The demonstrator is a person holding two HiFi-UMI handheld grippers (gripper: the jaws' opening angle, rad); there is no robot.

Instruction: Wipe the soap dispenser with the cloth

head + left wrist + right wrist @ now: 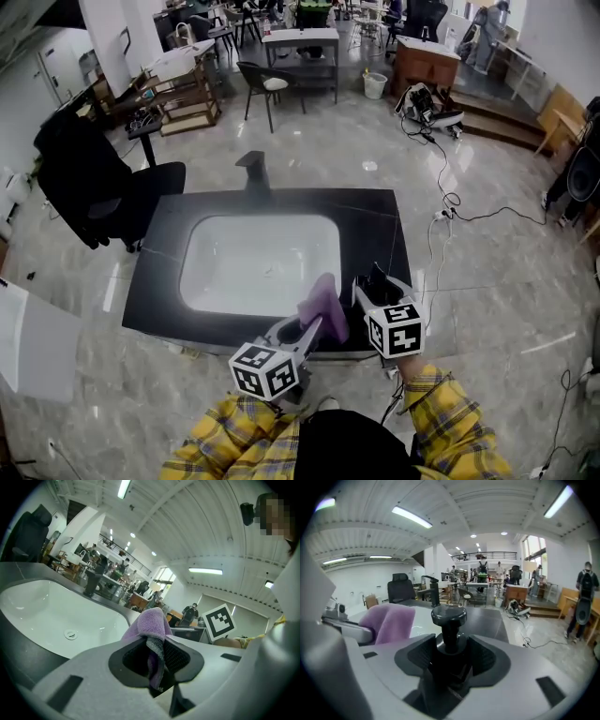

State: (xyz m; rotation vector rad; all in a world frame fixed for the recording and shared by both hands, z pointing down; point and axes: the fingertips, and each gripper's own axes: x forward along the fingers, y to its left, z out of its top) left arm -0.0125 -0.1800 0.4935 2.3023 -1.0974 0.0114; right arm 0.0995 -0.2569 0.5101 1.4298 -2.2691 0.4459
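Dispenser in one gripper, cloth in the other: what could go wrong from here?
The right gripper holds the black soap dispenser near the counter's front edge; a hard wipe might twist it loose and drop it to the floor.
The left gripper pinches only a fold of the purple cloth; rubbing could tug it free.
Pressing the pump head might squirt soap.

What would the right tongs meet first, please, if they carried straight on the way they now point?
Probably the dark countertop to the right of the basin: the right tongs, shut on the soap dispenser, tilt down toward it, though depth is unclear.
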